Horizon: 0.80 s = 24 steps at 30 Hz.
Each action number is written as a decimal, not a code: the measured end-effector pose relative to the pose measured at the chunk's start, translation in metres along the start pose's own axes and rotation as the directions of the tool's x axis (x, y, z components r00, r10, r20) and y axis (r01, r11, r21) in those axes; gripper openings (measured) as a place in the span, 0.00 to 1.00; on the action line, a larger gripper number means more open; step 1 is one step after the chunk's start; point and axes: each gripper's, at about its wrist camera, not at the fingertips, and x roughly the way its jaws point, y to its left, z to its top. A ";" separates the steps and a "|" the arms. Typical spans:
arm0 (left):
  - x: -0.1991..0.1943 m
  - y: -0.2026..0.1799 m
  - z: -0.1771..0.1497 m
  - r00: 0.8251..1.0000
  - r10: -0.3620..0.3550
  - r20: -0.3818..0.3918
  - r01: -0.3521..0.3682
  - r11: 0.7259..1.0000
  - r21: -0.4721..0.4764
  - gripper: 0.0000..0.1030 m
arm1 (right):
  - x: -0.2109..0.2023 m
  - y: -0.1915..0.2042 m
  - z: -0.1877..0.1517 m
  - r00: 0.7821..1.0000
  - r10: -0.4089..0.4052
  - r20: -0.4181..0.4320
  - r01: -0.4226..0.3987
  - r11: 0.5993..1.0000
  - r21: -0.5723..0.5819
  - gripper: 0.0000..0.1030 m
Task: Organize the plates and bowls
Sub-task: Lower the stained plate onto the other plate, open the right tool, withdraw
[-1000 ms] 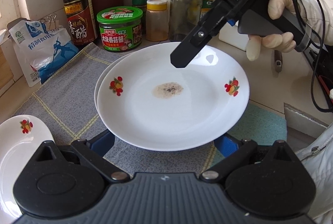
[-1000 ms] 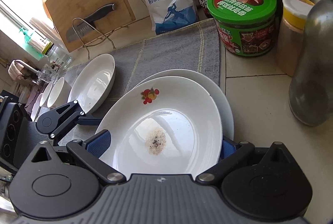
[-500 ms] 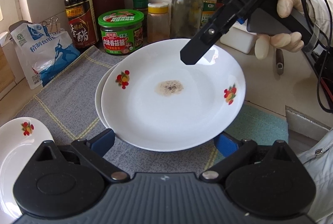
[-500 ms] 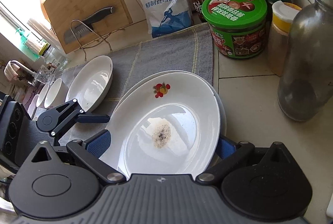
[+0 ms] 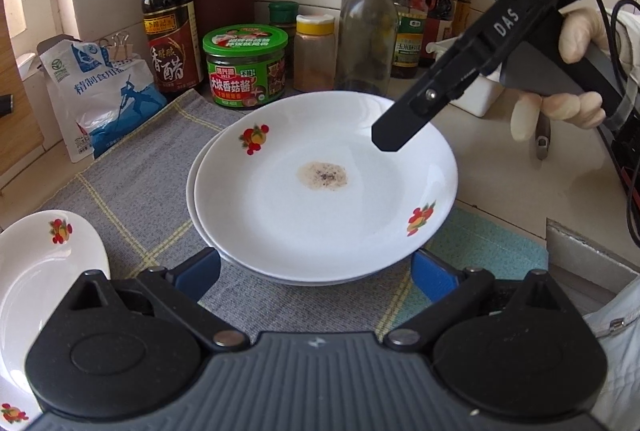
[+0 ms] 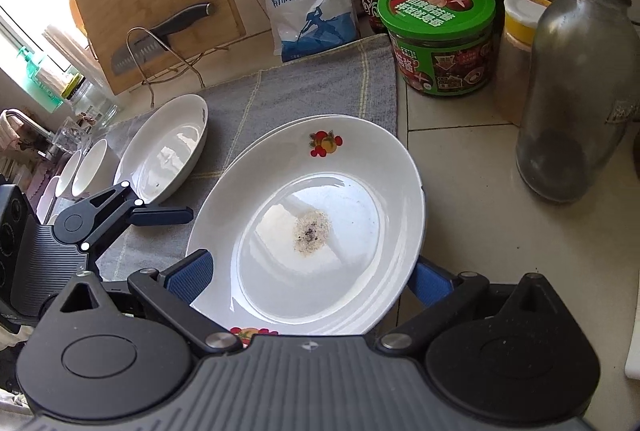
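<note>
**Top plate settled square on the one beneath**

Since a second ago the stained plate has slid back over the lower plate, whose rim now shows only as a thin crescent at the left. Nearest me, my left gripper stands wide, its blue pads flanking the plate's near edge; whether they touch it I cannot tell. The glossy round plate carries red fruit decals and a gritty brown patch at its centre. It lies on a grey woven mat with yellow lines. My right gripper is spread wide around the opposite rim. Farther off stand a green-lidded jar and a dark vinegar bottle.
</note>
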 end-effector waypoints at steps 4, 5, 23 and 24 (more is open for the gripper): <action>-0.009 -0.001 0.000 0.999 0.023 0.026 -0.022 0.999 -0.037 0.98 | -0.002 0.002 -0.004 1.000 -0.027 0.006 0.027 1.000 -0.016 1.00; -0.012 -0.001 0.000 0.999 0.032 0.032 -0.030 0.998 -0.047 0.98 | -0.004 0.003 -0.004 0.999 -0.034 0.017 0.034 0.999 -0.024 1.00; -0.081 -0.005 -0.038 0.939 0.344 -0.023 -0.328 0.869 -0.371 0.98 | 0.000 0.107 -0.011 0.951 -0.082 0.299 0.207 0.886 -0.415 1.00; -0.084 -0.003 -0.043 0.935 0.353 -0.029 -0.337 0.862 -0.378 0.98 | 0.000 0.115 -0.012 0.950 -0.072 0.305 0.206 0.878 -0.433 1.00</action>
